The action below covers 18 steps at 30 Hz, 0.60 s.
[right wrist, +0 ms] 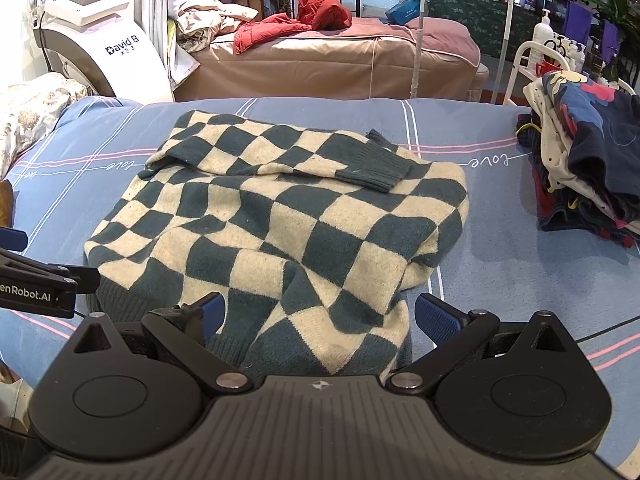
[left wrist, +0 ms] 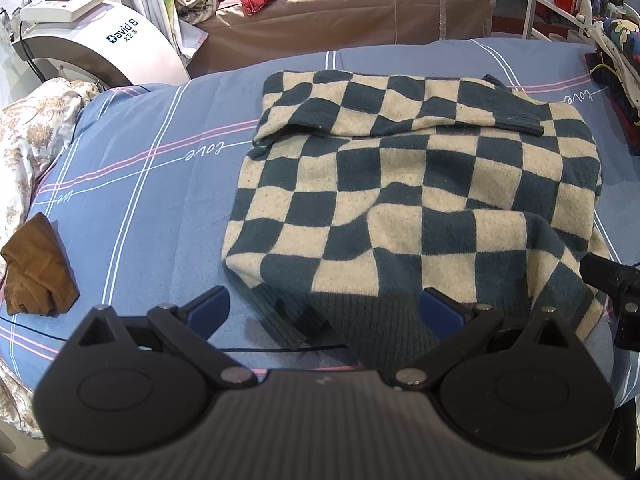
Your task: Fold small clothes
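Partly folded teal-and-cream checked knit sweater (left wrist: 416, 184) lying mid-bed on a blue striped bedsheet (left wrist: 152, 184); left gripper (left wrist: 326, 308) and right gripper (right wrist: 320, 314) at its near hem, fingers apart and empty.

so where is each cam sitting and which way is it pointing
Left wrist: on the left gripper, low over the bed's near edge, facing along its open fingers at the sweater; the right gripper pokes in at the right edge.
Right wrist: on the right gripper, same heading, open fingers over the sweater's near hem; the left gripper shows at the left edge, a clothes pile to the right.
Shared: sweater, blue sheet, white machine.
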Tool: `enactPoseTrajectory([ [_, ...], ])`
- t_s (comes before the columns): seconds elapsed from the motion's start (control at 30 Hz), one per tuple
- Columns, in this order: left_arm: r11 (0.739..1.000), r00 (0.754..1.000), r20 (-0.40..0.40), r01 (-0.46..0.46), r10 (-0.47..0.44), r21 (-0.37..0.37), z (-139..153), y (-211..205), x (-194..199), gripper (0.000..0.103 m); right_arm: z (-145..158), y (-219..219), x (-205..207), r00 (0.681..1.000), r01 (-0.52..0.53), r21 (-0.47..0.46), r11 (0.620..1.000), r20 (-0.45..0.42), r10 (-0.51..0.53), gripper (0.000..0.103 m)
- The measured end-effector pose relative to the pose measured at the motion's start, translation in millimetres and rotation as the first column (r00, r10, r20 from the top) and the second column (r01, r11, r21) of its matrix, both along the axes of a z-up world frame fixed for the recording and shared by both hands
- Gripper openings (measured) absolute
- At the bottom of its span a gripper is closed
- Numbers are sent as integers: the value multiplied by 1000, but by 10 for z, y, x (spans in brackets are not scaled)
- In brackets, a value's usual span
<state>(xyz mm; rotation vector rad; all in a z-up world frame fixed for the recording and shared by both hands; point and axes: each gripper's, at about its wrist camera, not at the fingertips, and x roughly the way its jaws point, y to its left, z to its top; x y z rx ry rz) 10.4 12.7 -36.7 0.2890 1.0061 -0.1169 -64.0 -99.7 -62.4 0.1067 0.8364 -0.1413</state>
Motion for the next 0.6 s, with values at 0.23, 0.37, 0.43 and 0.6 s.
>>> enactPoseTrajectory([
  [0.23,1000,1000,-15,-3,3,1,-47,18,23,103,-36,-3,27,1000,-2,4,1000,-13,2,103],
  [0.37,1000,1000,-20,-4,4,-2,-58,21,43,103,-40,0,32,1000,-2,4,1000,-14,2,103],
  [0.43,1000,1000,-19,-9,9,1,-63,23,51,103,-42,-4,38,1000,-1,4,1000,-15,1,103],
  [0.6,1000,999,-32,-25,25,6,-108,53,109,103,-54,-15,49,1000,0,7,1000,-16,0,103],
])
